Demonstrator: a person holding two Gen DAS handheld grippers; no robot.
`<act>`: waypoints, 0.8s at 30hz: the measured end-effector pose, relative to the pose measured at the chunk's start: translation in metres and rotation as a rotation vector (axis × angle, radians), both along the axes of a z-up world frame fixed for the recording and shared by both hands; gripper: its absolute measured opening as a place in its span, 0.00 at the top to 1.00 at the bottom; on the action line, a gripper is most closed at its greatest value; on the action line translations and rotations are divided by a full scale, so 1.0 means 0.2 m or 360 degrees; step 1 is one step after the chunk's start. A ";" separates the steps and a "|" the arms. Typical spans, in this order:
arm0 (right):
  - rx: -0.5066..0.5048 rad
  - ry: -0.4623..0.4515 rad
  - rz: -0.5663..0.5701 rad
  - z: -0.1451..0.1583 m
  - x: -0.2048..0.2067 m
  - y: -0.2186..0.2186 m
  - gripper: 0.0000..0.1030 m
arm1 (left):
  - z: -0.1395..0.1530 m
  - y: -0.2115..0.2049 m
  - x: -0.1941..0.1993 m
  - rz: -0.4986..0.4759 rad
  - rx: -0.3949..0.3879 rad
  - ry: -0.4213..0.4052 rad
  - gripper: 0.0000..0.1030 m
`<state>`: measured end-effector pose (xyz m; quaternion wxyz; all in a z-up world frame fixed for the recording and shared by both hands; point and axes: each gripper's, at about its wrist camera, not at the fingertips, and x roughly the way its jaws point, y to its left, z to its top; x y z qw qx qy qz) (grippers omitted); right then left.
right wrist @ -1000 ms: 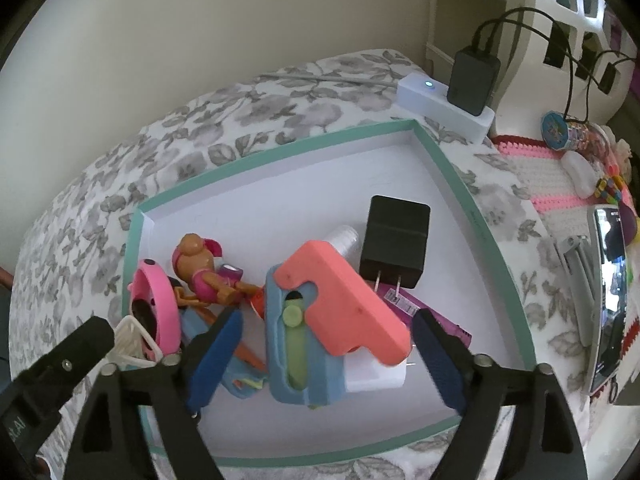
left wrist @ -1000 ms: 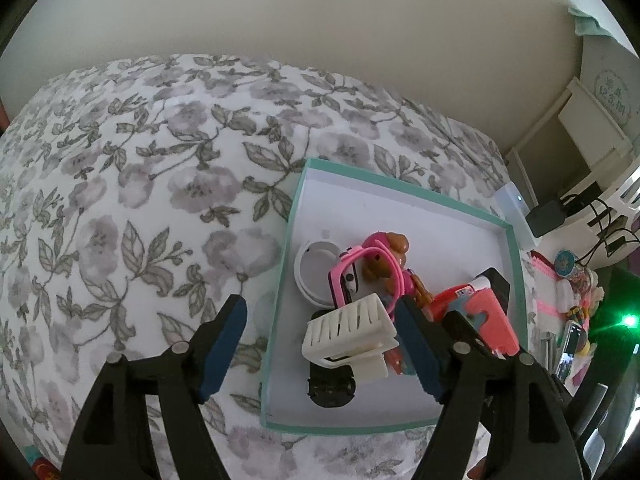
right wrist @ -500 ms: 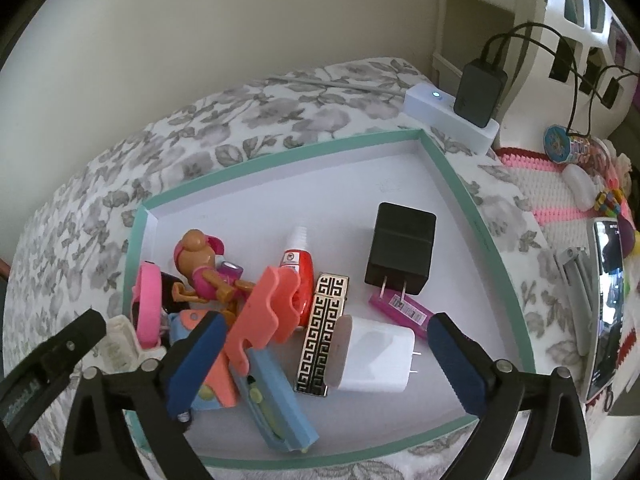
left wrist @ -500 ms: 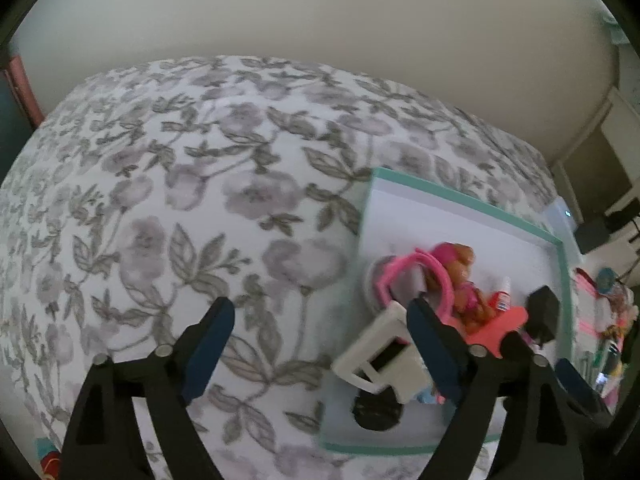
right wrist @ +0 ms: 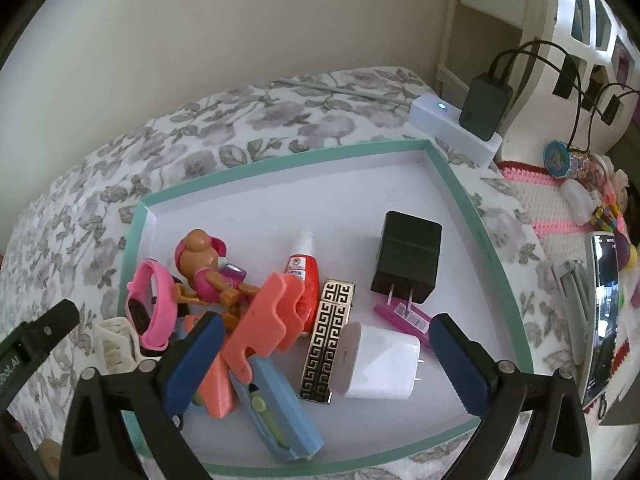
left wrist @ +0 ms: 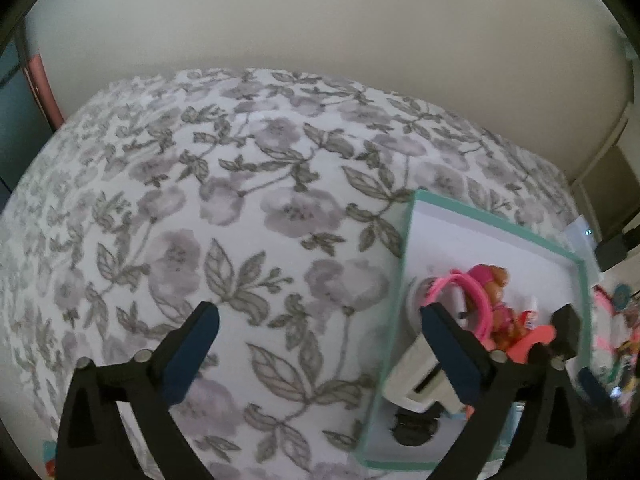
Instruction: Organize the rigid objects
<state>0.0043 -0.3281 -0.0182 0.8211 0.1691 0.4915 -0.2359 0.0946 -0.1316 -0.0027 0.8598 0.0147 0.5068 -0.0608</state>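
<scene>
A teal-rimmed white box [right wrist: 288,160] lies on a floral bedspread [left wrist: 200,200]. Inside are a black charger [right wrist: 406,256], a white charger [right wrist: 380,360], a gold-and-black patterned bar [right wrist: 330,336], an orange puzzle-shaped piece [right wrist: 268,320], a blue cutter [right wrist: 280,412], a red bottle [right wrist: 302,264], a toy pup [right wrist: 204,264], a pink watch [right wrist: 154,304] and a white hair clip [left wrist: 416,380]. My right gripper [right wrist: 326,344] hangs open above the box's near half, its pads touching nothing. My left gripper [left wrist: 320,344] is over bare bedspread left of the box, jaws opening, empty.
A white power strip [right wrist: 452,124] with a black adapter stands behind the box's far right corner. A phone [right wrist: 604,308] and a pink crocheted mat [right wrist: 552,208] with small trinkets lie to the right. A plain wall runs along the bed's far side.
The left gripper swung left off the box, leaving the white clip inside, and widened. The right gripper widened; the orange piece, blue cutter and white charger dropped flat into the box.
</scene>
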 end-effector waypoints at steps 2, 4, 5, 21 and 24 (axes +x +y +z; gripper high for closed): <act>-0.0015 -0.0007 0.0017 0.01 0.01 0.01 0.00 | -0.01 0.01 0.00 0.0003 0.0026 -0.0008 0.01; -0.0022 -0.0015 0.0038 0.02 0.01 0.03 0.00 | -0.01 0.03 0.00 0.0006 0.0013 -0.0020 0.01; -0.0024 -0.0017 0.0047 0.02 0.02 0.04 0.00 | -0.01 0.04 0.00 0.0009 0.0002 -0.0033 0.01; -0.0012 -0.0142 0.0066 0.19 -0.10 0.19 0.00 | 0.17 0.13 -0.14 -0.0097 -0.0083 -0.0132 0.01; -0.0009 -0.0156 0.0069 0.21 -0.14 0.22 0.00 | 0.21 0.16 -0.19 -0.0078 -0.0039 -0.0160 0.01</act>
